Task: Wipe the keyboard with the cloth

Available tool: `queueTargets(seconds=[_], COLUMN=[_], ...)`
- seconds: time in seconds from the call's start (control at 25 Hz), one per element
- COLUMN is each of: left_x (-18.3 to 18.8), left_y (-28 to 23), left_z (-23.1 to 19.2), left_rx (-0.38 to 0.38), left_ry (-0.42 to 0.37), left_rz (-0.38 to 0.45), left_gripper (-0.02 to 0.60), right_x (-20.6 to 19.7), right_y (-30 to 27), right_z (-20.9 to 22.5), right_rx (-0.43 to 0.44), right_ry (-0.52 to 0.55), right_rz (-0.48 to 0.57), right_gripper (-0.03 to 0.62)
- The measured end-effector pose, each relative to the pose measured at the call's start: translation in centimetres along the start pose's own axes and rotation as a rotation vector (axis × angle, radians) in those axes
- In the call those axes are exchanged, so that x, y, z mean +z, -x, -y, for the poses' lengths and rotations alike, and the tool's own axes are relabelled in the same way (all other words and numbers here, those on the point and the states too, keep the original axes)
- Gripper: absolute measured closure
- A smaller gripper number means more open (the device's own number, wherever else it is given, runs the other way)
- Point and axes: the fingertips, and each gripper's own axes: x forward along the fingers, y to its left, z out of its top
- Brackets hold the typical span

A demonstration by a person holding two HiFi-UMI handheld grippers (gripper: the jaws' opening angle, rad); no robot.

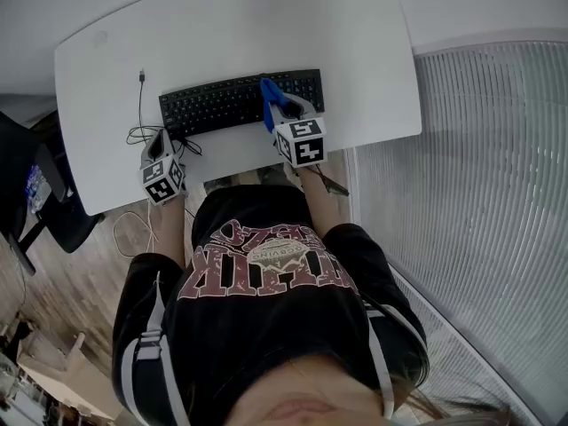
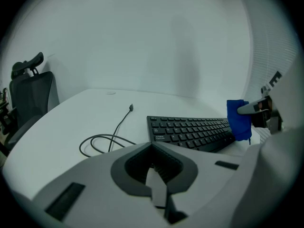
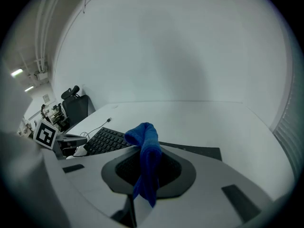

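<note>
A black keyboard [image 1: 240, 100] lies on the white desk [image 1: 355, 51], also seen in the left gripper view [image 2: 190, 132] and the right gripper view [image 3: 105, 140]. My right gripper [image 1: 277, 111] is over the keyboard's right part, shut on a folded blue cloth [image 1: 268, 98]. The cloth [image 3: 146, 160] stands up between the jaws and hangs down in front of them. In the left gripper view the cloth [image 2: 239, 119] reaches down to the keys; I cannot tell whether it touches them. My left gripper [image 1: 164, 145] sits by the keyboard's left front corner, jaws [image 2: 154, 184] together and holding nothing.
A thin black cable [image 1: 140, 105] loops on the desk left of the keyboard, and its free plug end [image 2: 131, 107] lies beyond the loop. A black office chair [image 2: 28, 94] stands past the desk's left side. A ribbed white wall panel [image 1: 470, 176] runs along the right.
</note>
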Motion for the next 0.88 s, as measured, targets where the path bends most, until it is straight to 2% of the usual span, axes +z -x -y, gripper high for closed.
queueTargets(seconds=[0.28, 0.56, 0.88], left_x=[-1.0, -1.8, -1.7], left_y=[1.1, 1.3, 1.5], left_z=[-0.7, -0.3, 0.9], left_rx=[-0.046, -0.114, -0.186], left_ry=[-0.012, -0.052, -0.062], left_rz=[-0.021, -0.044, -0.049], left_gripper=[0.552, 0.552, 0.552], right_x=[0.5, 0.5, 0.4], right_y=[-2.0, -4.4, -6.1], right_z=[-7.9, -14.5, -20.6], right_rx=[0.138, 0.258, 0.359], right_ry=[0.106, 0.15, 0.187], right_rz=[-0.003, -0.005, -0.021], right_gripper=[0.53, 0.53, 0.53])
